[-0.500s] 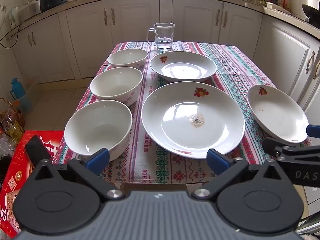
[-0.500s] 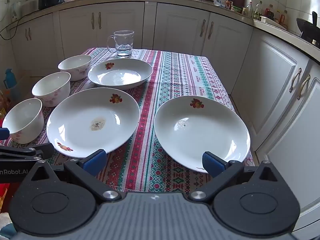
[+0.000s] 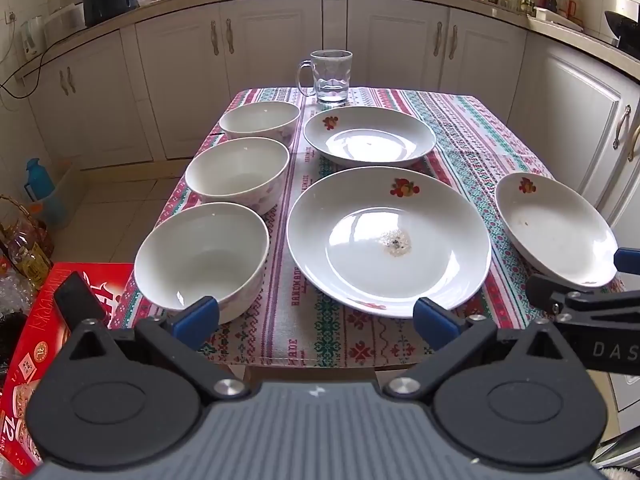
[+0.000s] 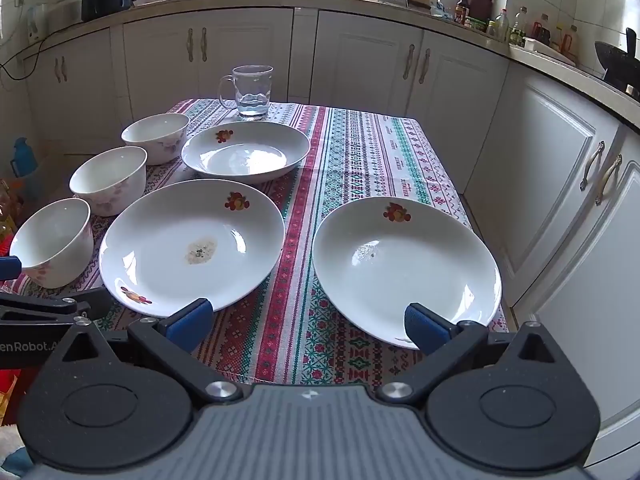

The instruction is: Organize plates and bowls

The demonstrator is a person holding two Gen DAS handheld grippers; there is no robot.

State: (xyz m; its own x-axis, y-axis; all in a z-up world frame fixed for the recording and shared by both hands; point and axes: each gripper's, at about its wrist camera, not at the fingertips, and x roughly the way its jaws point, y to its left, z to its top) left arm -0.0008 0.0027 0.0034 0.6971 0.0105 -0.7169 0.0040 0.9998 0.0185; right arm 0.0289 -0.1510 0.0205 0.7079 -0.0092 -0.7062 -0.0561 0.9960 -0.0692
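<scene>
Three white plates and three white bowls sit on a table covered by a patterned tablecloth (image 3: 460,128). The largest plate (image 3: 388,240) lies near the front edge, middle of the table, with a small smear of residue at its centre and a fruit print on its far rim. A second plate (image 4: 406,268) lies to its right, close to the table's right edge, with a faint speck inside. A third plate (image 3: 369,136) lies farther back, just behind the largest one.

The bowls stand in a row down the left side: the near bowl (image 3: 202,258) just left of the largest plate, the middle bowl (image 3: 238,174) behind it, and the far bowl (image 3: 260,122) behind that, left of the third plate. All stand upright and hold nothing visible.

At the far end, behind the third plate, stands a glass mug (image 3: 330,76) with a little water in it.

The left gripper (image 3: 316,316) hovers at the near edge of the table, its blue-tipped fingers spread wide and holding nothing, one tip before the near bowl and the other before the largest plate. The right gripper (image 4: 306,322) is likewise spread wide and empty, one tip at the near rim of the largest plate and the other over the near rim of the second plate.

White cabinets (image 4: 360,68) line the walls beyond. A red box (image 3: 40,344) lies on the floor to the left.
</scene>
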